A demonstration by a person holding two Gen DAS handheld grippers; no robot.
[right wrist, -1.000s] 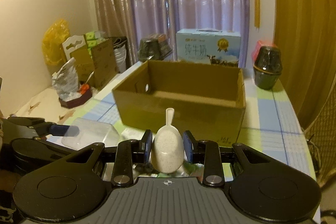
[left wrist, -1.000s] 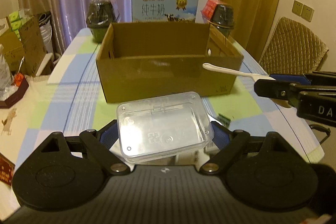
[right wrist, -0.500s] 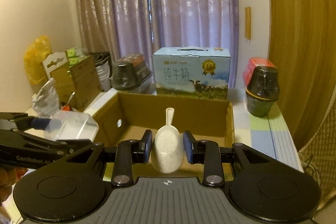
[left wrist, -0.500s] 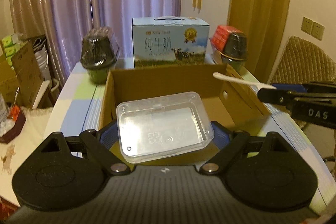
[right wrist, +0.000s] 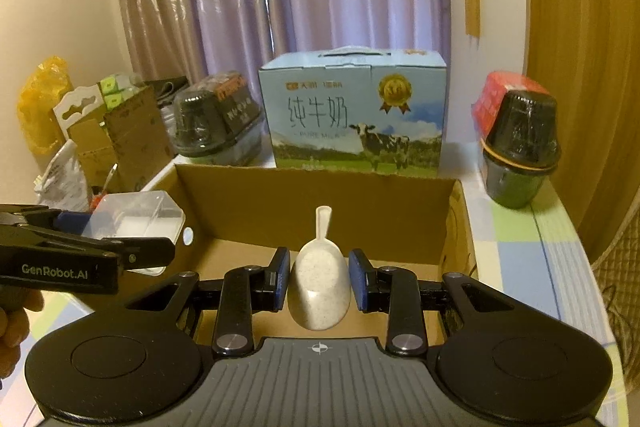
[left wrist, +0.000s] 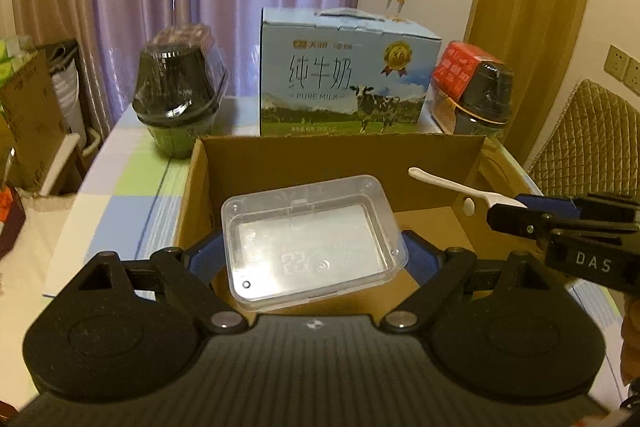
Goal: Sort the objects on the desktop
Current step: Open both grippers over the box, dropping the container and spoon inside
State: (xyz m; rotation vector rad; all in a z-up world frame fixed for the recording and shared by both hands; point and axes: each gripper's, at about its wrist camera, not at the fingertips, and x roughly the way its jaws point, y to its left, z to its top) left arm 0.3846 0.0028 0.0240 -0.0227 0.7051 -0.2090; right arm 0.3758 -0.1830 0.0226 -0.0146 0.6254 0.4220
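while both loads hang above the open cardboard box (left wrist: 332,163), the left gripper (left wrist: 316,259) clamps the clear plastic case (left wrist: 312,239) flat between its fingers. the right gripper (right wrist: 319,283) pinches the white scoop (right wrist: 320,287), handle pointing forward; each drop is straight down.

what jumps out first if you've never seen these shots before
First, the left tool shut on a clear rectangular plastic container, and the right tool shut on a speckled off-white plastic scoop; both are held over the open brown cardboard box. Behind the box stands a light blue milk carton with a cow picture, with a dark wrapped tub on either side.
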